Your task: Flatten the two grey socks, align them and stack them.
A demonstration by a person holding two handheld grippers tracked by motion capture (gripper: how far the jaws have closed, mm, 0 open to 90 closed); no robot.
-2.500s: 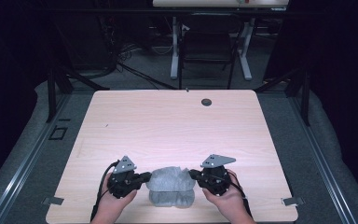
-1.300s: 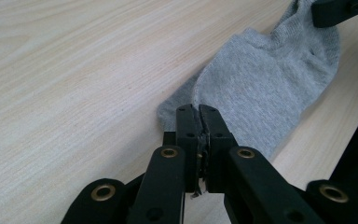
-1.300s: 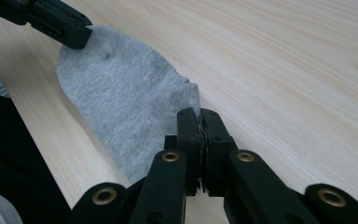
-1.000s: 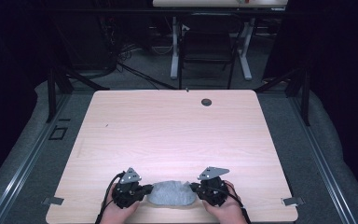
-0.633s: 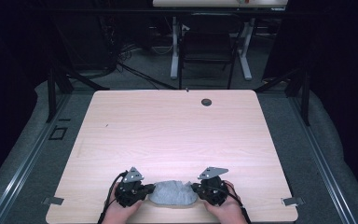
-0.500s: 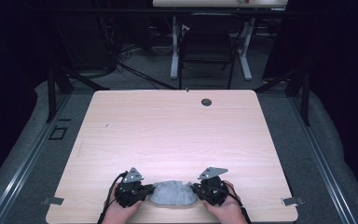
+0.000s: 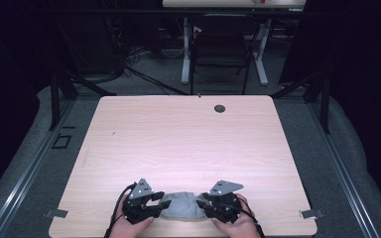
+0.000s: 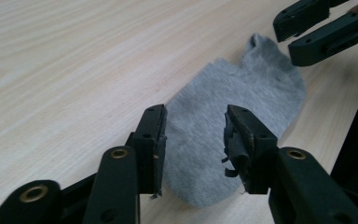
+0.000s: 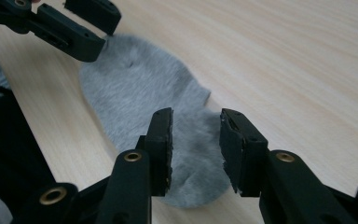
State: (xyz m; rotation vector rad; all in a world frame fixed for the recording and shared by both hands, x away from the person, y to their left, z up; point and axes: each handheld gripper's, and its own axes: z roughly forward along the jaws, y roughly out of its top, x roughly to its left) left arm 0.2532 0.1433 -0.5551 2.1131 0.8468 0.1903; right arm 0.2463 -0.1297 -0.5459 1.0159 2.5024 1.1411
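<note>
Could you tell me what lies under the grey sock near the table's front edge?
The grey sock lies flat on the wooden table, bare wood all around it. Whether anything lies beneath cannot be seen, since the fabric covers that spot.

You are looking at a plain grey sock [image 7: 179, 208], its knit showing a fine, even speckle and no stripes or print. The bench [image 7: 188, 144] under it is showing pale wood with long, light-brown grain lines and one small dark round hole. Your left hand-held gripper [image 7: 155, 202] and right hand-held gripper [image 7: 202, 203] are both showing matt black, with brass-coloured rivets and a grey plate on top. The floor [image 7: 30, 148] around is looking dull grey.
</note>
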